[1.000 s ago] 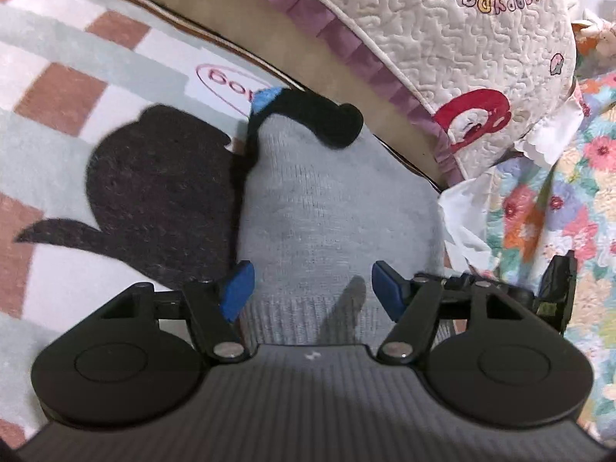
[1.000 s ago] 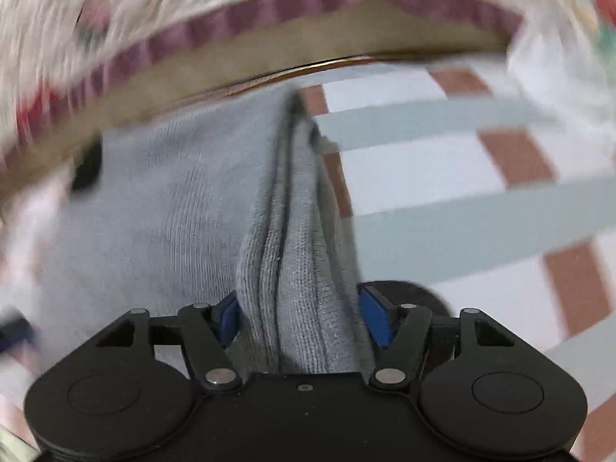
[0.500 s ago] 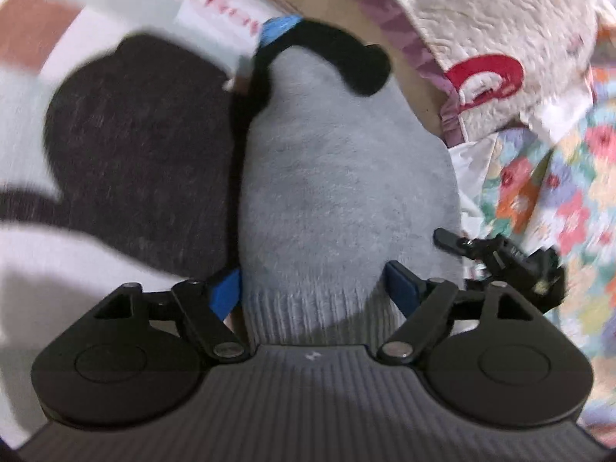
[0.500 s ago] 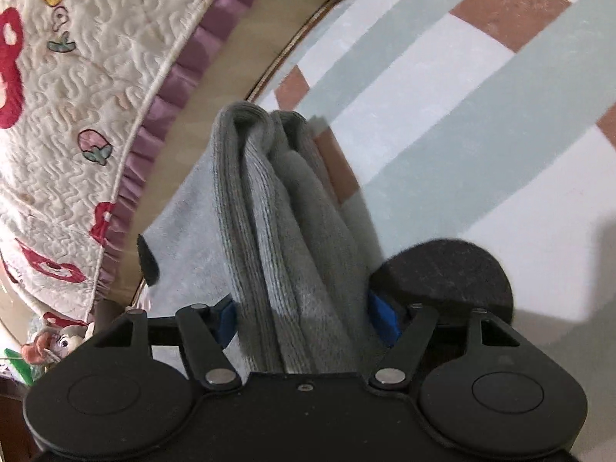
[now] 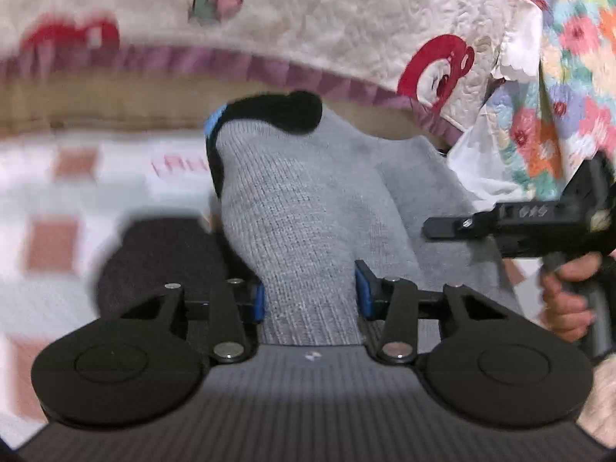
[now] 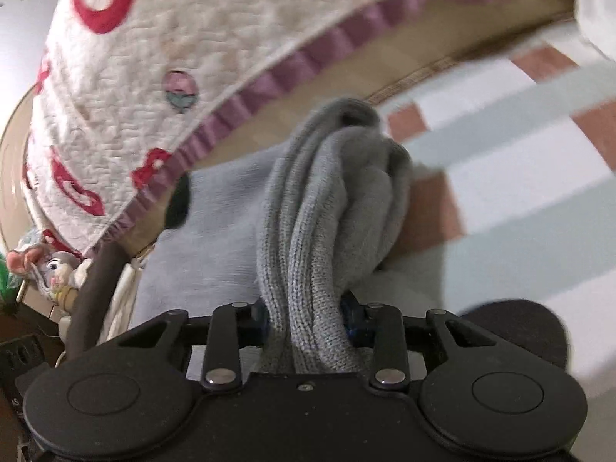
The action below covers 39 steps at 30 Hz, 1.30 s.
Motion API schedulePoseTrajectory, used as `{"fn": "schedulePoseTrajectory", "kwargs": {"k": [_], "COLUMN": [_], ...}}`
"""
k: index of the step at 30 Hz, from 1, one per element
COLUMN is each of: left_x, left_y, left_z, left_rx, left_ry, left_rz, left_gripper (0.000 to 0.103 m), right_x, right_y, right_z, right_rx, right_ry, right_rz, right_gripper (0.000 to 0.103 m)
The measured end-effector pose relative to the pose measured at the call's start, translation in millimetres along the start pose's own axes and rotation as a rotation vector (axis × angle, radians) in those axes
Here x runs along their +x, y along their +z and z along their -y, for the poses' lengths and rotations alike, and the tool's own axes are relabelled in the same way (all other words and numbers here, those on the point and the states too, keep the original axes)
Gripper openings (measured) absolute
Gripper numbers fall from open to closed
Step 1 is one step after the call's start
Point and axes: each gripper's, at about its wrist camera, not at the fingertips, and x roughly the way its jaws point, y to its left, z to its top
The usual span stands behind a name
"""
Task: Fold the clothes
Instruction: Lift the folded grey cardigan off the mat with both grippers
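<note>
Both grippers are closing on our grey sweater (image 5: pixel 308 208): left gripper (image 5: pixel 310 296) pinching its ribbed hem, right gripper (image 6: pixel 306 317) squeezing bunched folds, above the checked rug (image 6: pixel 512 161).

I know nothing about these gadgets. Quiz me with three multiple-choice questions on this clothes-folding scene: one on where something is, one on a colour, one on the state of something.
1. Where does the quilt with red shapes lie relative to the grey knit garment?
A. Beyond it, past its far end
B. Under it
C. Wrapped around it

2. What colour is the trim at the garment's far end?
A. Yellow
B. Black with a bit of blue
C. Green

3. What is between the right hand-held gripper's pads?
A. Nothing
B. A bunched grey fold
C. A plush toy

Answers:
1. A: the quilt fills the top of the left view, behind the grey knit garment.
2. B: the trim is black, with blue at its left end.
3. B: the right hand-held gripper has the bunched grey fold squeezed between its closing pads.
</note>
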Motion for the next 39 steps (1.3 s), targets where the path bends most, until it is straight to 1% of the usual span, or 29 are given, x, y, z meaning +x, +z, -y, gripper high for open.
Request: {"fn": "schedulePoseTrajectory", "kwargs": {"k": [1, 2, 4, 5, 6, 8, 9, 10, 12, 14, 18, 19, 20, 21, 22, 26, 28, 30, 34, 36, 38, 39], "left_x": [-9, -17, -25, -25, -20, -5, 0, 1, 0, 2, 6, 7, 8, 7, 6, 2, 3, 4, 4, 4, 3, 3], "left_y": [7, 12, 18, 17, 10, -9, -18, -21, -22, -17, -9, -10, -11, -13, -16, -22, -22, -23, -27, -29, -29, -28], "left_z": [-8, -20, -45, -55, -69, -97, -107, -111, -115, -109, -96, -95, -94, -94, -96, -100, -102, -103, -106, -108, -104, -98], "left_rx": [-0.010, -0.044, -0.114, -0.140, -0.190, -0.312, -0.361, -0.381, -0.403, -0.333, -0.249, -0.245, -0.249, -0.255, -0.263, -0.281, -0.290, -0.294, -0.327, -0.355, -0.384, -0.373], "left_ry": [0.022, 0.029, 0.040, 0.050, 0.050, 0.043, 0.046, 0.041, 0.019, 0.040, 0.082, 0.086, 0.086, 0.085, 0.084, 0.076, 0.073, 0.070, 0.051, 0.044, 0.068, 0.083], "left_rz": [0.009, 0.005, -0.020, -0.039, -0.066, -0.130, -0.139, -0.130, -0.107, -0.121, -0.153, -0.154, -0.151, -0.149, -0.146, -0.141, -0.143, -0.144, -0.135, -0.131, -0.127, -0.121], "left_gripper": [0.041, 0.041, 0.041, 0.042, 0.042, 0.043, 0.043, 0.044, 0.044, 0.045, 0.046, 0.047, 0.047, 0.048, 0.048, 0.050, 0.051, 0.053, 0.056, 0.057, 0.058, 0.059], "right_x": [0, 1, 8, 16, 25, 45, 56, 65, 67, 66, 68, 68, 70, 74, 75, 76, 78, 79, 79, 82, 87, 91], "right_y": [0, -1, -1, 0, 0, -3, -4, -6, -4, -2, -5, -6, -7, -9, -12, -19, -21, -23, -23, -23, -22, -19], "right_z": [-8, -14, -27, -34, -42, -42, -41, -37, -28, -21, -12, -9, -7, -5, -4, -9, -7, -5, -11, -12, -11, -11], "right_rx": [0.009, 0.023, 0.039, 0.015, -0.029, -0.051, -0.054, -0.049, -0.023, 0.002, 0.034, 0.042, 0.056, 0.074, 0.082, 0.030, 0.032, 0.043, -0.020, -0.032, -0.039, -0.048], "right_ry": [0.026, 0.057, 0.107, 0.107, 0.092, 0.056, 0.037, 0.016, 0.015, 0.022, 0.019, 0.019, 0.015, 0.007, 0.000, -0.019, -0.026, -0.028, -0.045, -0.039, -0.022, -0.009], "right_rz": [0.018, 0.039, 0.053, 0.044, 0.026, -0.015, -0.037, -0.060, -0.074, -0.084, -0.126, -0.136, -0.155, -0.184, -0.204, -0.217, -0.222, -0.218, -0.195, -0.189, -0.185, -0.185], "right_gripper": [0.037, 0.037, 0.037, 0.037, 0.037, 0.038, 0.039, 0.039, 0.041, 0.044, 0.049, 0.050, 0.052, 0.056, 0.059, 0.065, 0.067, 0.067, 0.067, 0.067, 0.068, 0.069]}}
